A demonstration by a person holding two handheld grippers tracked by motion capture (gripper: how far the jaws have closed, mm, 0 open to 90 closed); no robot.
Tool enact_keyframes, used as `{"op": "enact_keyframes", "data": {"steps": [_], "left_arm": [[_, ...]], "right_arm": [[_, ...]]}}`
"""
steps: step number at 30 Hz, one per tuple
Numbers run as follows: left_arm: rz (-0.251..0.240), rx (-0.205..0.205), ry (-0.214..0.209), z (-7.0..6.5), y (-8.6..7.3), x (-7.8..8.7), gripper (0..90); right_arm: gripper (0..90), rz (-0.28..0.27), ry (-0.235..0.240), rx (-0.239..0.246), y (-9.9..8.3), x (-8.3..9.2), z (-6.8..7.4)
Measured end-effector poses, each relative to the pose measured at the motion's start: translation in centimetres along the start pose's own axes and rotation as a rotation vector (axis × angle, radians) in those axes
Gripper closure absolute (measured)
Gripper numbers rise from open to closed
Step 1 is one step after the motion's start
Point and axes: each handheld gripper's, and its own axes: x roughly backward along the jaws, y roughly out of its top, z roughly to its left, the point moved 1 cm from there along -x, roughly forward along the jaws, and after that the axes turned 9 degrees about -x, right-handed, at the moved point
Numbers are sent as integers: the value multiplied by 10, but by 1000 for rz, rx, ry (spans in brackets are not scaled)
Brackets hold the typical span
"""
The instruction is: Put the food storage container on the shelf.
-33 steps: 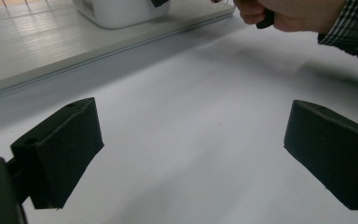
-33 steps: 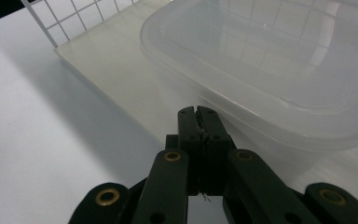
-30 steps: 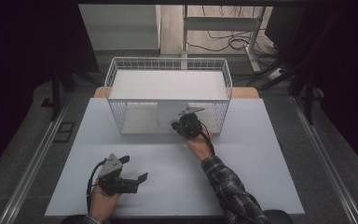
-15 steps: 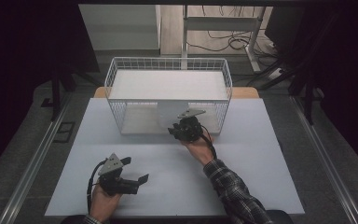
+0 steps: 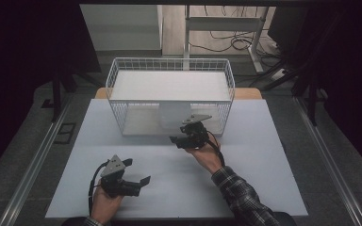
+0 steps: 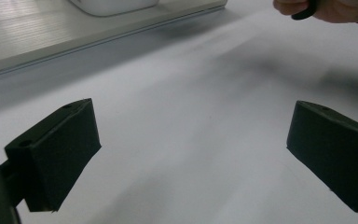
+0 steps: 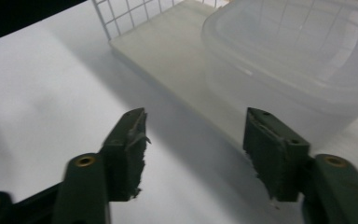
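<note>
A translucent plastic container (image 7: 298,60) stands on a pale board (image 7: 168,56) at the foot of the white wire basket (image 5: 122,89). In the high view the container (image 5: 173,117) sits behind the basket's front wire. My right gripper (image 5: 178,140) hovers just in front of it. Its jaws (image 7: 193,140) have just been opening and are open, with nothing between them. My left gripper (image 5: 137,171) rests low at the table's front left, jaws wide open (image 6: 191,154) over bare table.
The white tabletop (image 5: 245,179) spreads around both hands. The person's right hand (image 6: 326,9) appears at the top of the left gripper view. A metal rail (image 5: 33,165) runs along the table's left side, and cables (image 5: 226,44) lie on the floor beyond.
My right gripper has drawn back a little from the basket's front, toward the person. The left gripper has stayed where it was.
</note>
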Motion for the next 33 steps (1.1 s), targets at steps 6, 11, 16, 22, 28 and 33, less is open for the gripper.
{"op": "enact_keyframes", "data": {"steps": [6, 11, 16, 22, 28, 33], "left_arm": [[8, -1, -3, 0, 0, -1, 19], [11, -2, -4, 0, 0, -1, 19], [19, -4, -8, 0, -1, -2, 19], [23, -16, -5, -2, 0, -2, 19], [23, -21, 0, -1, 0, -1, 18], [38, -29, 7, -3, 0, -1, 19]], "right_arm": [[244, 7, 20, -5, -7, 13, 2], [157, 12, 40, -8, -13, 26, 4], [87, -11, 45, -25, -22, 39, 5], [47, -8, 25, -7, -34, 54, 5], [25, -10, 12, -26, -45, 70, 2], [16, -30, -12, -36, -58, 90, -1]]}}
